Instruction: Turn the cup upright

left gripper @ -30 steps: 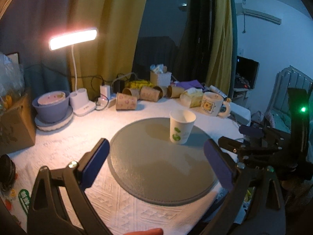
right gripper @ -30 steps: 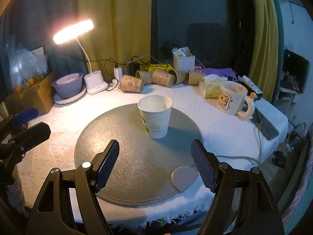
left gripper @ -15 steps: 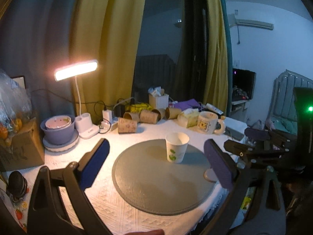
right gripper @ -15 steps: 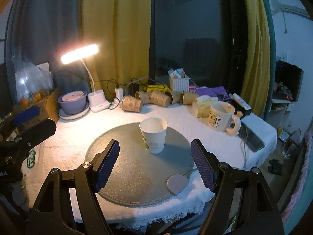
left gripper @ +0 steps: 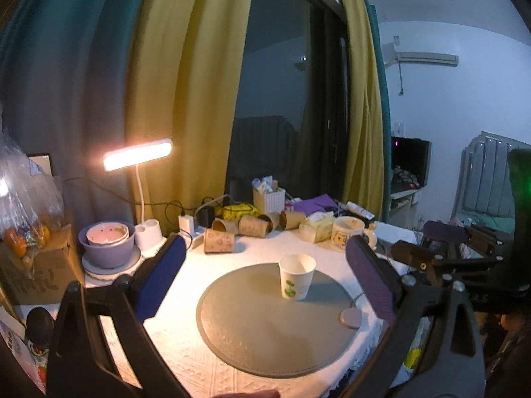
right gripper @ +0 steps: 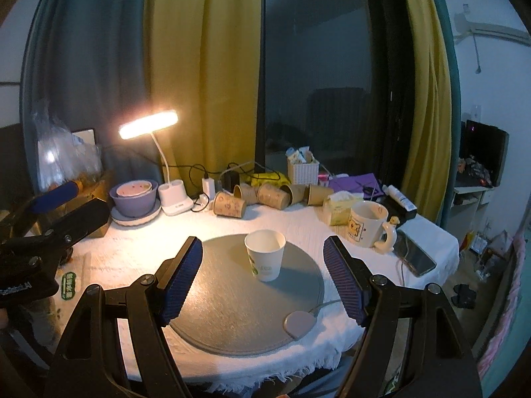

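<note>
Lamplight from the desk lamp (right gripper: 148, 125) at ten o'clock washes the white tablecloth (right gripper: 139, 248). Below it sits a purple bowl (right gripper: 134, 197) on its saucer. The left gripper (left gripper: 265, 285) hangs with its blue pads spread wide, grasping nothing. At the centre, the white paper cup (right gripper: 265, 254) stands upright, mouth up, on the round grey mat (right gripper: 239, 311), toward its twelve o'clock edge. The right gripper (right gripper: 262, 278) is likewise released, apart from the cup. A yellow-printed mug (right gripper: 368, 224) stands at two o'clock.

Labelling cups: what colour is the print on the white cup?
Green, on the cup; clearest in the right wrist view.
</note>
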